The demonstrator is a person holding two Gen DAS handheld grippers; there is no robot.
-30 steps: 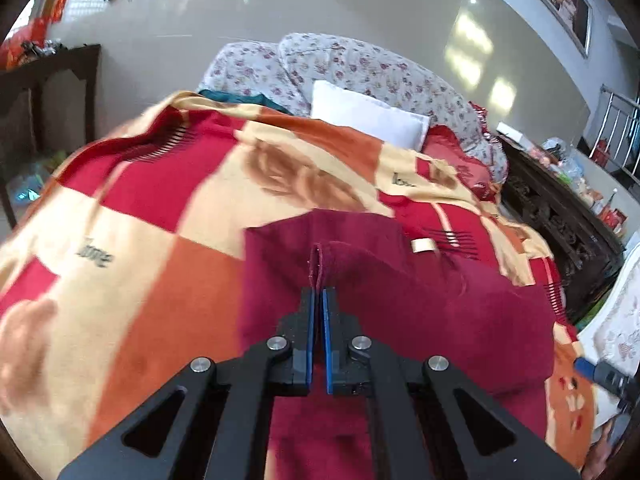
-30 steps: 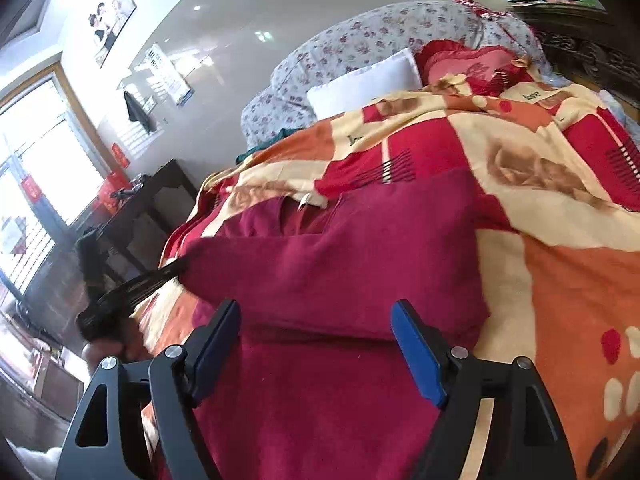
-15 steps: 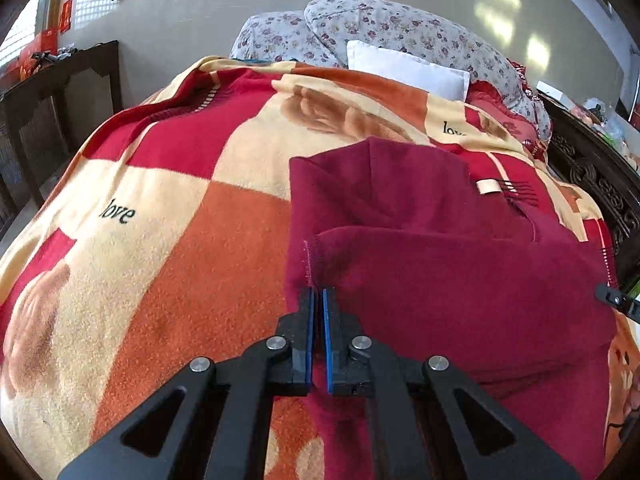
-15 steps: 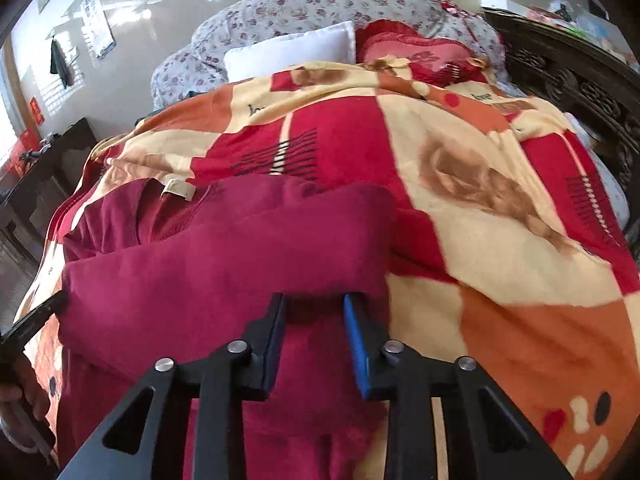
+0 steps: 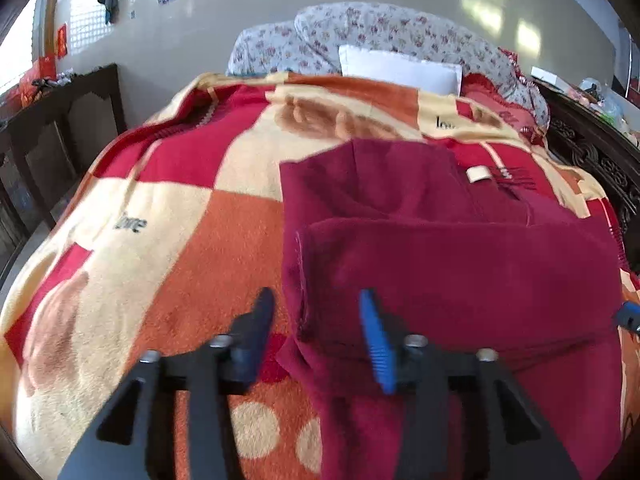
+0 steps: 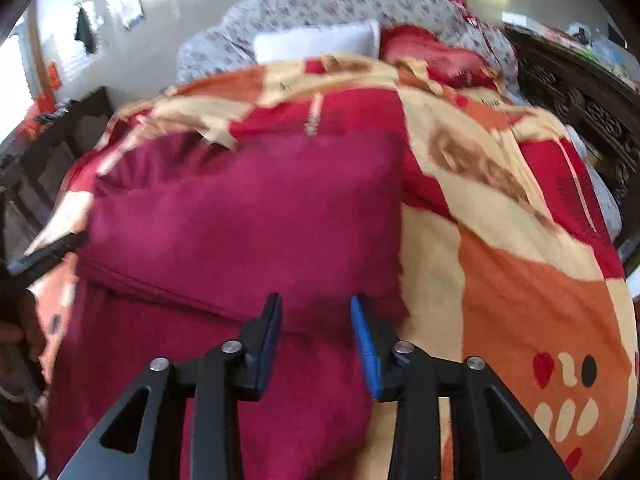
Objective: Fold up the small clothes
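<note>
Garment [image 5: 460, 272] folded on patterned blanket [image 5: 160, 208]; white pillow [image 5: 400, 70] beyond; left gripper [image 5: 316, 332], right gripper [image 6: 316, 336] both agape.

Place: home bedroom
Evidence: bed [image 5: 168, 264] under patchwork blanket [image 5: 240, 168], white pillow [image 5: 396, 68], floral bedding [image 5: 384, 32], dark wooden furniture [image 5: 60, 128]

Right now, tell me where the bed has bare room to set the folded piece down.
Free blanket lies left of the garment and right of it. Crowded by the pillows.
</note>
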